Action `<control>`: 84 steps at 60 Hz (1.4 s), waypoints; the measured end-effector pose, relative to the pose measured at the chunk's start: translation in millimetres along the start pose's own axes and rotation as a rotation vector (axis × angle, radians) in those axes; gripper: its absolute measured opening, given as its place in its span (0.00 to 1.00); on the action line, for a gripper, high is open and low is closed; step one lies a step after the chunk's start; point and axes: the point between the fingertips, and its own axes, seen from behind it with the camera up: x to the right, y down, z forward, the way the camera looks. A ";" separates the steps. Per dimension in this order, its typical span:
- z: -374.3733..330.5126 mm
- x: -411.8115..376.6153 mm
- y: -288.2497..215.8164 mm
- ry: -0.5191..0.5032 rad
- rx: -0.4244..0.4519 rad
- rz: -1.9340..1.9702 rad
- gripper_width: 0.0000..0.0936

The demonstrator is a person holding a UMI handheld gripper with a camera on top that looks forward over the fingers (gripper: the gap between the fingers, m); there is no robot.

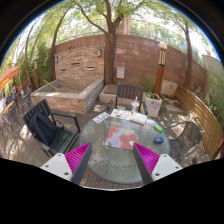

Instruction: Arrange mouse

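A round glass table [100, 165] stands on a patio ahead of my fingers. A colourful printed mat [122, 138] lies at its middle, just beyond the fingertips. A small blue object [158, 140], possibly the mouse, lies to the right of the mat, with a green object [160, 127] behind it. My gripper [111, 152] is open and empty, held above the near part of the table. Its magenta pads [78, 158] stand wide apart with nothing between them.
Papers [104, 117] and a small pink object [135, 103] lie at the table's far side. A black chair [45, 128] stands to the left, another chair [128, 93] behind. A brick wall [90, 60], a tree [110, 45] and a planter [152, 103] are beyond.
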 end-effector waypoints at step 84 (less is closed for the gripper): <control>498.6 401.5 134.9 0.215 -0.126 0.270 0.83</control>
